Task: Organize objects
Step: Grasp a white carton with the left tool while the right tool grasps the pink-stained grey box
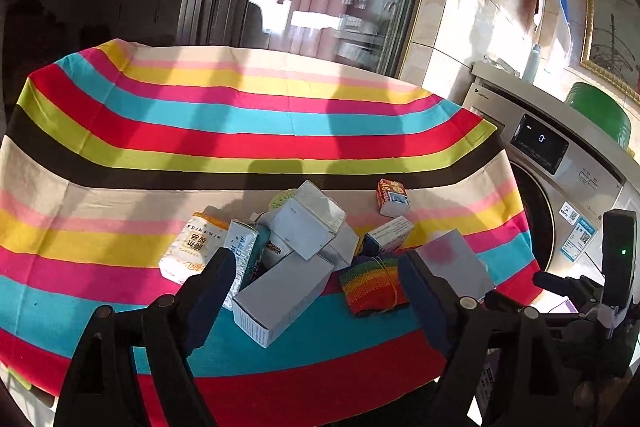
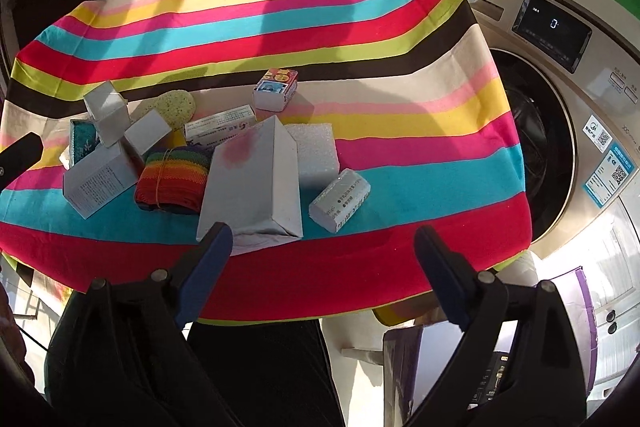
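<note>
On the left of the heap on my striped counter [image 2: 360, 39], a white tissue pack [image 1: 188, 247] lies flat, with a teal-printed pack [image 1: 244, 251] leaning just beside it. Next comes a pile of white cartons: a long open-ended box [image 2: 100, 183] at the front and a smaller box [image 2: 106, 113] tipped on top of the others. A yellow sponge [image 2: 176, 105] sits behind them. A rainbow knitted roll [image 2: 172, 179], tied with a thin string, touches the long box. Right of it stands a tall white box with a pink stain [image 2: 248, 179], a white foam block [image 2: 316, 155] behind it and a small wrapped tissue pack [image 2: 340, 201] just beside. Farther back, apart from the heap, lies a red and blue box [image 2: 276, 87]. A washing machine [image 2: 560, 99] stands at the right edge.

My left gripper [image 1: 316, 291] hovers spread wide above the cartons, holding nothing. My right gripper [image 2: 324, 267] is likewise agape and empty, near the stained box.
</note>
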The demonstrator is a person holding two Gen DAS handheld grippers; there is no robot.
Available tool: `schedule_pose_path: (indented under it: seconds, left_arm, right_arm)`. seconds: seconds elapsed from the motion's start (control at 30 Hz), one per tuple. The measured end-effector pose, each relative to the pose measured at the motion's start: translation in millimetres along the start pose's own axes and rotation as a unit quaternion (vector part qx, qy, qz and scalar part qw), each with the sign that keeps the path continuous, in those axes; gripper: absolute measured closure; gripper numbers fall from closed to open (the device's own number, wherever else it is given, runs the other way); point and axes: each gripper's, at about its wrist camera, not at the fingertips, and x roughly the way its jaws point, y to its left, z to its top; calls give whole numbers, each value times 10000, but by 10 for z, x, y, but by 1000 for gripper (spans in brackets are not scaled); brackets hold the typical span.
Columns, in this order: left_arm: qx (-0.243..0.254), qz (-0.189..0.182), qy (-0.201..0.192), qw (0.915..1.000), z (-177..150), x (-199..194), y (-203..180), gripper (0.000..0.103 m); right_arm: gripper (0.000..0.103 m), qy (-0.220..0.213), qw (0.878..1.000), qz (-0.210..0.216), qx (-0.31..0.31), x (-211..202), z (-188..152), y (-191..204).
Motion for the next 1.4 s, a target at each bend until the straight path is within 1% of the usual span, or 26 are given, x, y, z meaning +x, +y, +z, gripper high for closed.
schedule_pose_path:
  seconds: [0.13,0.2,0.27,0.33,0.5,0.57,0.6,0.63,0.7,0.8,0.83,0.87,0.93,1.1,1.4]
  left_arm:
    - [694,288,97,9971,84,256,-94,19]
    - [912,384,135,9950,103,351,-117,19]
    - [1098,376,183,9931,114,434,-142,19]
    - [1269,471,244,9905,120,521,-167,19]
    - [1482,563,293,9869,157,649,-197,19]
    - [1573,572,307,9854,168,689,-222,22]
    - [1614,583,334,9846,169,707,-236,29]
    - [1637,569,362,9842,167,720,-243,39]
    - [1663,497,443,9838,168,755,-246,50]
    - [1678,476,435,9837,176,759,-257,52]
    - [1670,461,431,9839,179,754,-253,53]
    - [1661,455,428,9841,179,745,-251,53]
    - [1621,435,419,9849,190,730,-236,53]
    - [1449,367,354,9881,220,653,-200,54]
    - [1161,294,175,9927,284,476,-207,54]
  right_arm:
    - [5,-180,9995,-105,-226,38,32,164]
    - [4,-189,9990,-159,-363,84,43,240]
    - [4,-165,9988,-161,-425,133,54,298]
    - [4,-137,9985,-164,-496,180,63,355]
    - [4,-103,9968,-227,-760,280,50,499]
    - [4,-68,9959,-294,-854,325,49,538]
    - [4,-45,9957,-309,-877,348,47,548]
    - [4,-31,9957,-300,-880,366,48,552]
    - [4,-40,9959,-264,-869,383,56,551]
    - [5,-65,9957,-244,-886,397,79,555]
    - [11,-58,9958,-207,-894,405,88,568]
    - [22,-41,9960,-181,-879,410,94,567]
    - [30,-31,9960,-217,-861,411,98,572]
    - [31,-68,9965,-166,-817,387,100,549]
    - [31,-337,9979,-15,-560,202,162,436]
